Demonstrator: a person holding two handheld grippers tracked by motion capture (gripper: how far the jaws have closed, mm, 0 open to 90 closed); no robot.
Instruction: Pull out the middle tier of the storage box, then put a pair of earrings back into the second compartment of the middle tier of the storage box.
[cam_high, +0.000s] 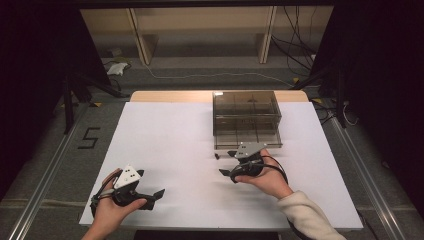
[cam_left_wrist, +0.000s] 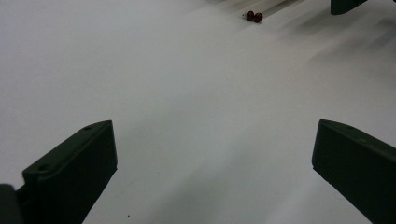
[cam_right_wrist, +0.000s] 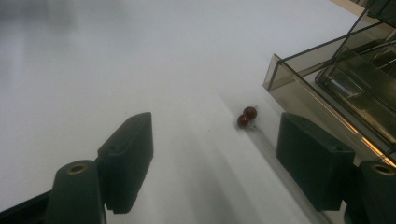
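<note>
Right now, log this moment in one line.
right tongs open, near red beads | left tongs open, idle | beads beside clear box

Left gripper (cam_left_wrist: 212, 158) over the white table sheet (cam_left_wrist: 177, 84)
Its jaws stand wide apart, holding nothing; two small dark red beads (cam_left_wrist: 254, 17) lie touching far ahead, right.

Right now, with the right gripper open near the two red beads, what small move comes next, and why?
Probably ease the right gripper forward until the red beads sit between its jaws. They lie just ahead on the white table, untouched, beside the clear box.
</note>
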